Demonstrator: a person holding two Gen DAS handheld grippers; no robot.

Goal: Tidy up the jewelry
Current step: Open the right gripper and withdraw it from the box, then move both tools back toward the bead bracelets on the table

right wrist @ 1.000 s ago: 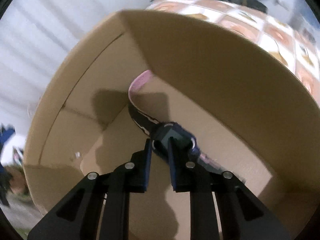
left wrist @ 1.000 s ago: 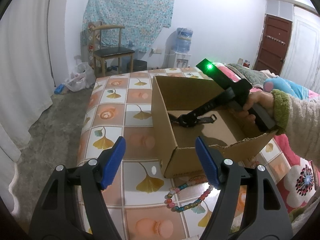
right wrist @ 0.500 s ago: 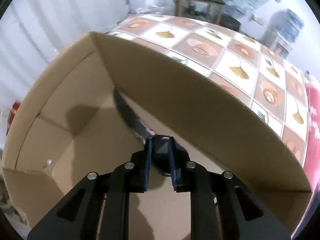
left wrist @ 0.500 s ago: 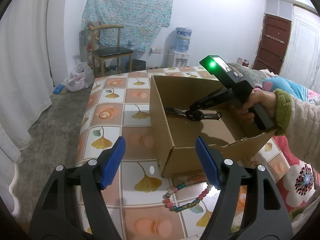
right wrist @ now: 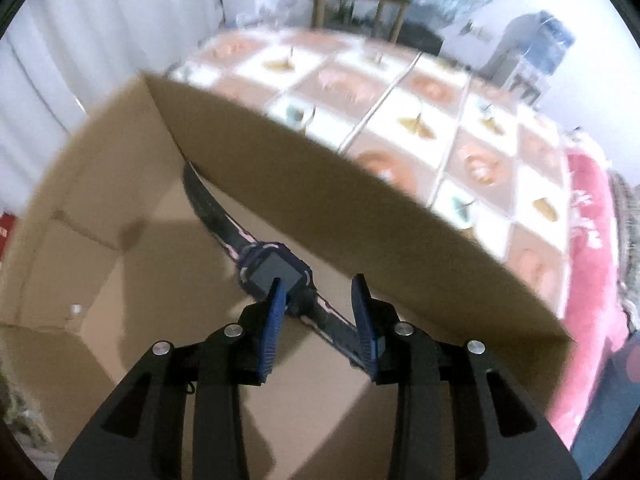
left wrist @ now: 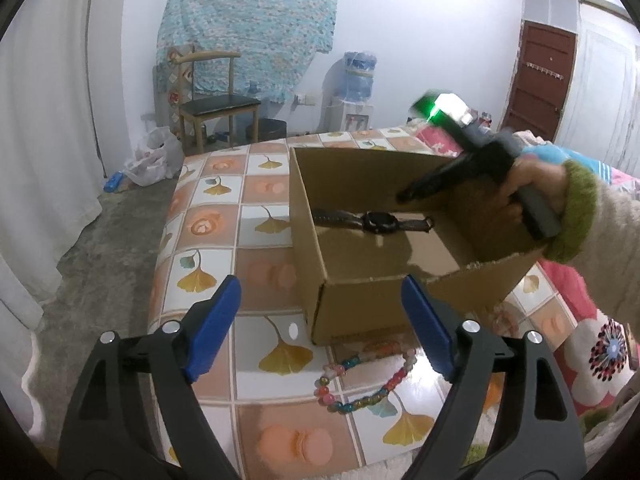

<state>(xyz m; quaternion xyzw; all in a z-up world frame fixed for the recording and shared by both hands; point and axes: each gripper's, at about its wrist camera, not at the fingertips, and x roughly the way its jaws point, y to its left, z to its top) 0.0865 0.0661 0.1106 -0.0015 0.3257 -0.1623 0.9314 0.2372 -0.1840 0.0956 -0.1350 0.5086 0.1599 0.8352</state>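
A: In the left wrist view, what did the left hand-held gripper [left wrist: 320,324] show?

B: Its blue pads were spread and opening wider, with nothing between them. It hung over the bench [left wrist: 208,240], just before the cardboard box [left wrist: 360,304]. A bead bracelet [left wrist: 368,380] lay on the bench against the box's near wall, its right end lost behind the right finger.

A: And the watch?

B: The watch [left wrist: 378,222] lay inside the box near the far wall, strap stretched both ways; the left strap end was cut off by the box wall. The right hand-held gripper [left wrist: 404,196] hovered above it, held by a hand [left wrist: 524,188] in a green-cuffed sleeve. Its tips were blurred, so the gap was hard to judge there.

A: The right wrist view?

B: Blurred, but the right hand-held gripper's [right wrist: 320,300] jaws were parting and released. The watch [right wrist: 276,272] sat on the box floor below them, seemingly untouched; its near strap ran behind the right finger. The box's [right wrist: 360,200] far wall hid part of the bench [right wrist: 420,120].
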